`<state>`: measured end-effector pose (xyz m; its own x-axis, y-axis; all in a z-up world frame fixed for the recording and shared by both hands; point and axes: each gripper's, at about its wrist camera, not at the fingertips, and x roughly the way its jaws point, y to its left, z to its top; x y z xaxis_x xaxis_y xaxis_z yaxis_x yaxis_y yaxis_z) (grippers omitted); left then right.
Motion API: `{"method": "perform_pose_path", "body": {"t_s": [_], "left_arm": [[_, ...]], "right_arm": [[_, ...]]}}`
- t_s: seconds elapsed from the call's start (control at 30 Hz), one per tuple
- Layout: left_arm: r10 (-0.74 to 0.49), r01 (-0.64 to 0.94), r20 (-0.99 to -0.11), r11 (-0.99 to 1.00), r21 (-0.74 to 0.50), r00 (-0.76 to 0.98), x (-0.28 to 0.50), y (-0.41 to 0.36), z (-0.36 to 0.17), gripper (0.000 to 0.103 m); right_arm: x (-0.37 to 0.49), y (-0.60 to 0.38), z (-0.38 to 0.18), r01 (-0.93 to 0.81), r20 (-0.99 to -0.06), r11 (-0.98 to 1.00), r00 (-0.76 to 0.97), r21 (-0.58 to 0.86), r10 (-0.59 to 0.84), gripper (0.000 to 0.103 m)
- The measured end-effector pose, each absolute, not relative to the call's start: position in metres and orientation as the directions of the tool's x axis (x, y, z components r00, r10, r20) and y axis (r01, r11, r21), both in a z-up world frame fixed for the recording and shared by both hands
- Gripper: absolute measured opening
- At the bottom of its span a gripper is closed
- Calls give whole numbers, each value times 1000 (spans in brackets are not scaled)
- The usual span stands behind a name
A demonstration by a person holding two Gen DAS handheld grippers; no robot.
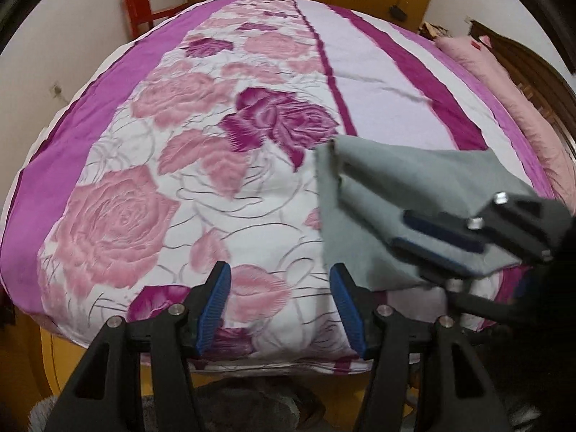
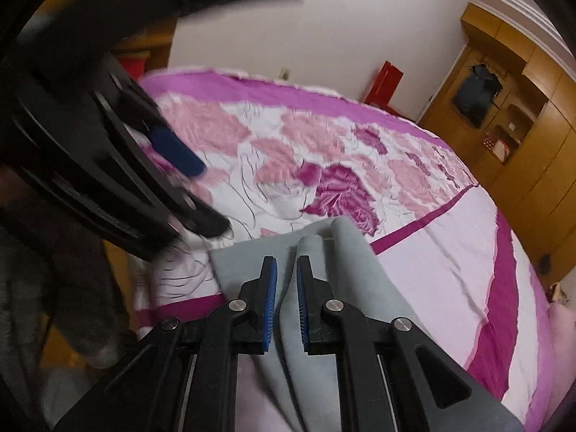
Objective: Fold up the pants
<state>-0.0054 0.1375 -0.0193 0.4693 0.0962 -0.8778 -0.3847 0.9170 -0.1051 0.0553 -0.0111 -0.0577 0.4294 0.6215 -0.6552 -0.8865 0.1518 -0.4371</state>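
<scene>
Left wrist view, left to right. Upper left of frame: a red chair (image 1: 138, 7) against the white wall, beyond the far edge of the bed. Centre: the floral bedspread (image 1: 151, 151) fills most of the frame, with pink and magenta roses on white and purple bands along both sides. Lower centre: the left gripper (image 1: 280, 297) hangs over the near edge of the bed, jaws released and apart, with only bedspread showing between the blue pads. Right of centre: the grey pants (image 1: 381, 187), bunched in soft folds, are lifted above the bedspread. Lower right: the right gripper (image 1: 424, 230) is clenched on that grey cloth, just beside the left gripper's right finger. Far right: pink pillows (image 1: 504, 82) lie along a dark wooden headboard (image 1: 518, 50).

Right wrist view, left to right. Upper left: the left gripper's black frame, blurred, blocks the near-left part of the bed; one blue pad (image 2: 176, 151) shows. Lower left: a grey furry thing, too blurred to identify. Lower centre: the right gripper's fingers nip a fold of the pants, which drape over the near bed edge. Upper right: a red box (image 2: 387, 82) by the wall, then a wooden wardrobe (image 2: 532, 115) with a dark garment (image 2: 475, 90) hanging in its recess.
</scene>
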Motion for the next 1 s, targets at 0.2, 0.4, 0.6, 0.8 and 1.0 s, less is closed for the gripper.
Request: {"method": "perform_pose_path", "body": {"t_s": [0.2, 0.4, 0.6, 0.8, 1.0], "left_arm": [[57, -444, -890, 880, -169, 452, -9, 158, -27, 60], [19, -456, -887, 863, -219, 462, -11, 166, -28, 60], [17, -461, -888, 859, -221, 459, -10, 167, -28, 60], [29, -454, -892, 868, -201, 450, -6, 163, -29, 60], [39, -454, -897, 872, -185, 441, -5, 161, -30, 60]], "right_arm": [[68, -5, -81, -897, -691, 156, 420, -413, 588, 8], [86, -14, -57, -927, -672, 241, 374, -286, 639, 2], [127, -29, -33, -955, -656, 297, 214, 17, 724, 2], [160, -25, -59, -903, -741, 430, 285, 6, 608, 4], [111, -14, -63, -888, -671, 330, 459, -321, 582, 15]]}}
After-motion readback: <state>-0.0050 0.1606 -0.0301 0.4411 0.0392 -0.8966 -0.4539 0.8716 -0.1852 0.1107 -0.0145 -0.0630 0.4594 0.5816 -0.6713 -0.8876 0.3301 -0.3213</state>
